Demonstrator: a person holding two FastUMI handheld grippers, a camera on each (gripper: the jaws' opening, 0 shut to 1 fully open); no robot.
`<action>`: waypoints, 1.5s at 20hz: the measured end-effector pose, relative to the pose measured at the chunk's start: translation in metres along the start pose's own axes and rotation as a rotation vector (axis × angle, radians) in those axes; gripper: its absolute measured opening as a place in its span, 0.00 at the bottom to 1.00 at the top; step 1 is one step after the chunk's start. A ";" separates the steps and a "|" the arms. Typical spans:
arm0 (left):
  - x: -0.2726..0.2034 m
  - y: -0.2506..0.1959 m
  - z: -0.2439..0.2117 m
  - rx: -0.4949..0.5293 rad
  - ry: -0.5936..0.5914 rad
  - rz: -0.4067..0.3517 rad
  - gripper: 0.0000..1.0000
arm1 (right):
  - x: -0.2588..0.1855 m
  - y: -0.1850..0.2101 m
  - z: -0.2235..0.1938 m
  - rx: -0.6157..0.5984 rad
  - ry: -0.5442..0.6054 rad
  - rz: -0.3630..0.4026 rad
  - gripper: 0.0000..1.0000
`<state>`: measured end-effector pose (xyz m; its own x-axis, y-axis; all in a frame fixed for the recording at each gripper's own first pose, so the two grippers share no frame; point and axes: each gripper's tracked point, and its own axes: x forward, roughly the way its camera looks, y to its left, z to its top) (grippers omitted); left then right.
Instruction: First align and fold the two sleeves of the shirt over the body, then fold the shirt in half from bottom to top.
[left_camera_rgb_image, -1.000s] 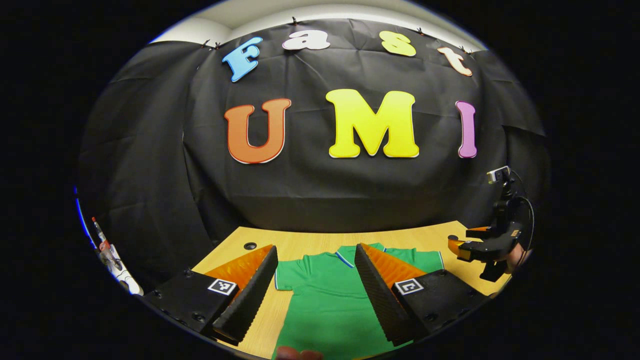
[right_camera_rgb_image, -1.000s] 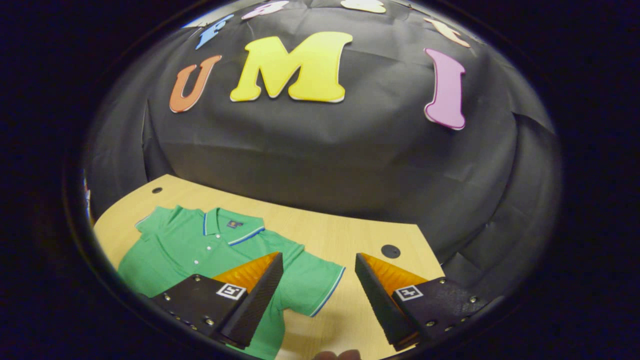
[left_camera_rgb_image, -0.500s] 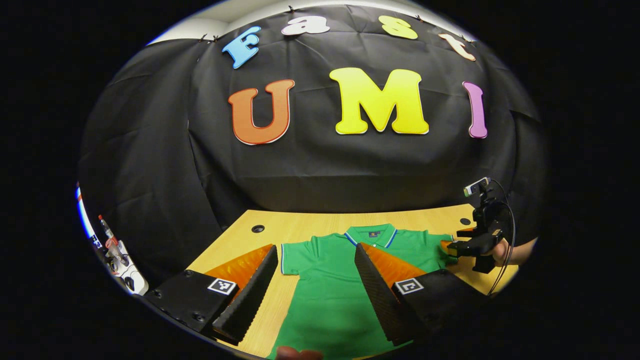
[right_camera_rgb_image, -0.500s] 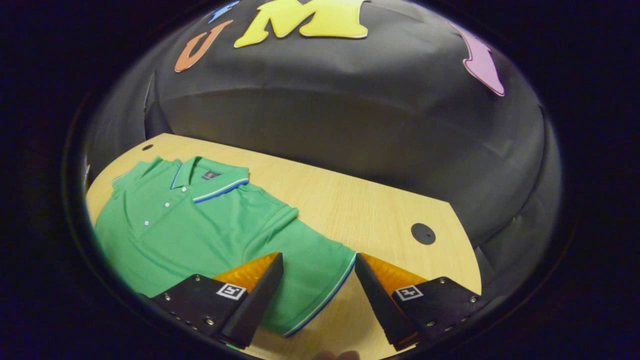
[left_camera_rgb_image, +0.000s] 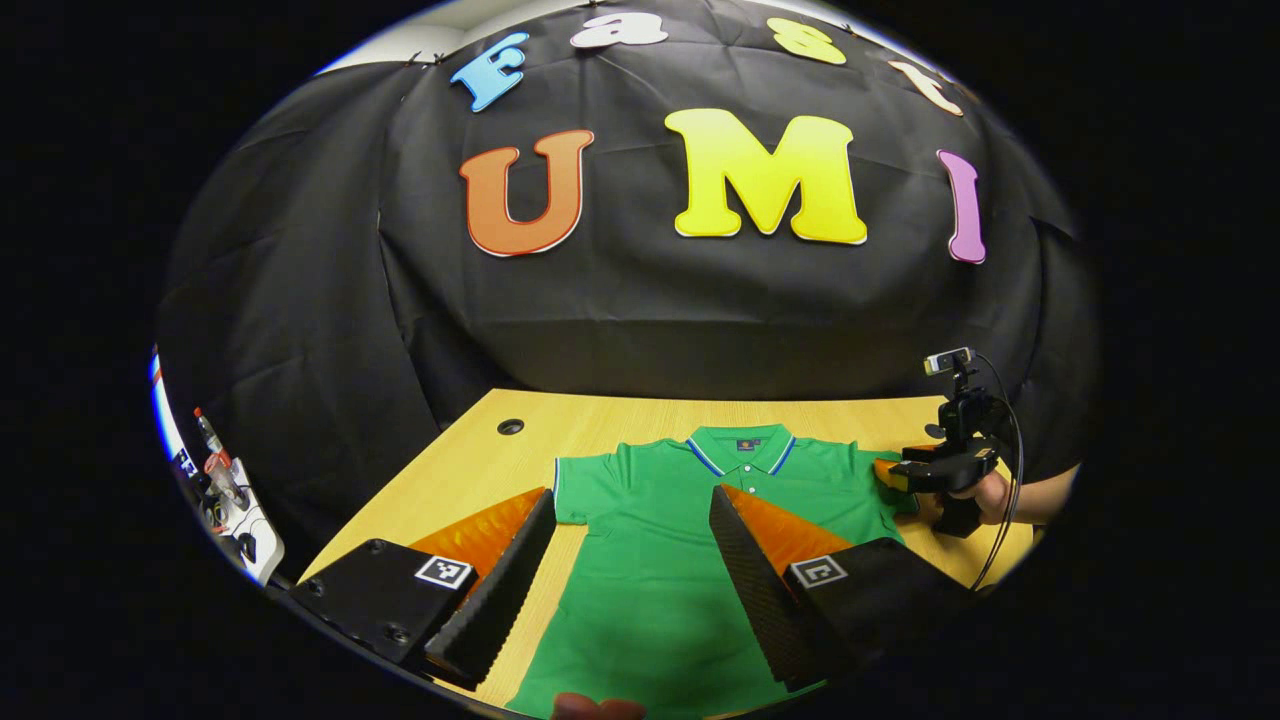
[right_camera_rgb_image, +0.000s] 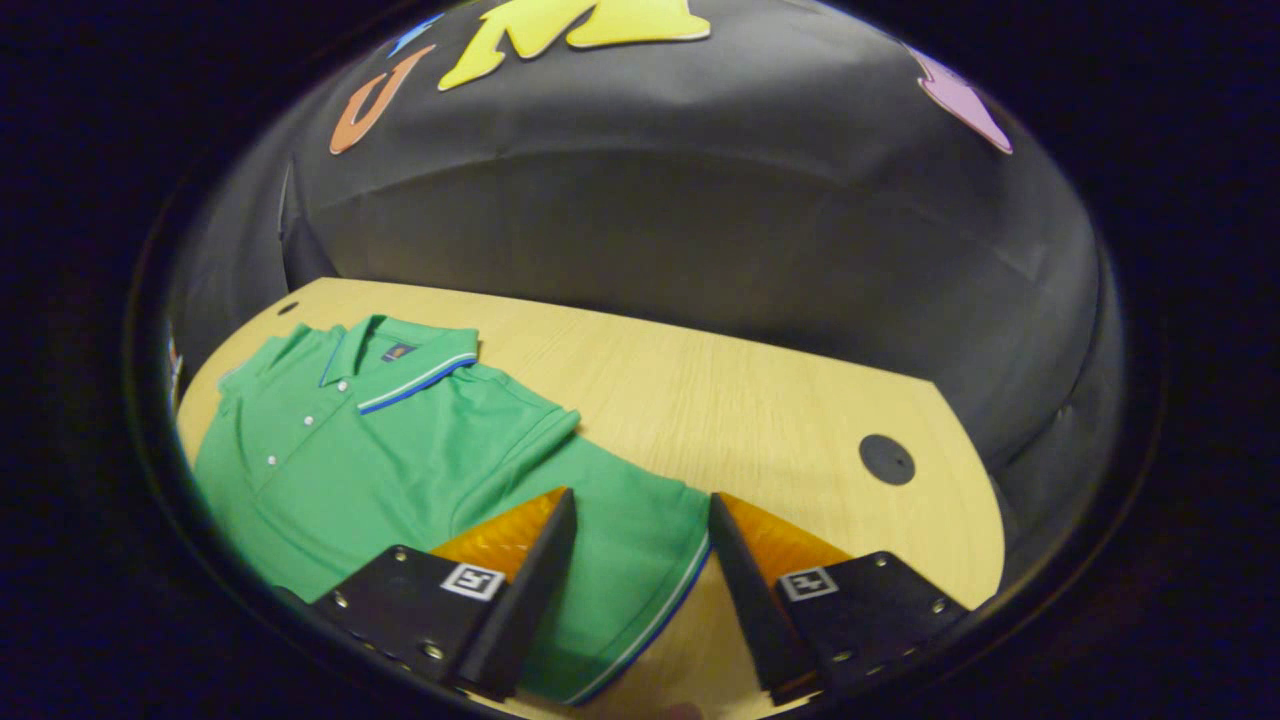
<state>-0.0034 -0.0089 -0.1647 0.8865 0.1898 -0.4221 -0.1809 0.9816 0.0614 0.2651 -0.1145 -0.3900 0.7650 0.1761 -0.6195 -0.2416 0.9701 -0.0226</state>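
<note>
- At the bottom of the left gripper view, the left gripper (left_camera_rgb_image: 630, 515) has its two fingers spread wide apart. It holds nothing.
- Between and behind those fingers lies the green shirt (left_camera_rgb_image: 660, 560). It is spread flat on the wooden table (left_camera_rgb_image: 470, 475), front side up.
- The shirt's collar (left_camera_rgb_image: 740, 447) is near the middle of the frame, on the far side, with the shirt's body running down to the bottom edge.
- One short sleeve (left_camera_rgb_image: 580, 490) sticks out just above the left finger.
- At the right edge of this view, a hand (left_camera_rgb_image: 995, 497) holds the right gripper (left_camera_rgb_image: 888, 475). Its tips are right at the shirt's other sleeve. From here I cannot tell if they touch it.
- A small dark hole (left_camera_rgb_image: 511, 427) sits in the table at the far left corner.
- At the bottom of the right gripper view, the right gripper (right_camera_rgb_image: 638, 520) is open, but with a smaller gap between its fingers.
- A shirt sleeve (right_camera_rgb_image: 620, 570) lies in that gap, with its striped edge (right_camera_rgb_image: 665, 610) close to the right finger. The fingers do not press on it.
- The shirt (right_camera_rgb_image: 340, 440) fills the left side of this frame, with the collar (right_camera_rgb_image: 400, 360) at the upper left.
- A dark round hole (right_camera_rgb_image: 887, 459) in the table (right_camera_rgb_image: 760, 410) sits to the right.
</note>
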 end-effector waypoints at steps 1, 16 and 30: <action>-0.001 0.001 0.001 0.005 -0.005 0.002 0.99 | 0.001 0.004 -0.002 -0.021 0.003 0.014 0.69; -0.018 0.039 0.009 0.005 -0.057 0.032 0.99 | -0.030 0.015 0.032 -0.010 0.028 -0.019 0.01; -0.028 0.131 0.008 -0.083 -0.110 0.078 0.99 | -0.076 0.165 0.109 -0.042 -0.020 0.023 0.01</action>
<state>-0.0481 0.1148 -0.1376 0.9089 0.2709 -0.3170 -0.2814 0.9595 0.0132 0.2321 0.0507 -0.2616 0.7704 0.2022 -0.6047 -0.2842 0.9579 -0.0418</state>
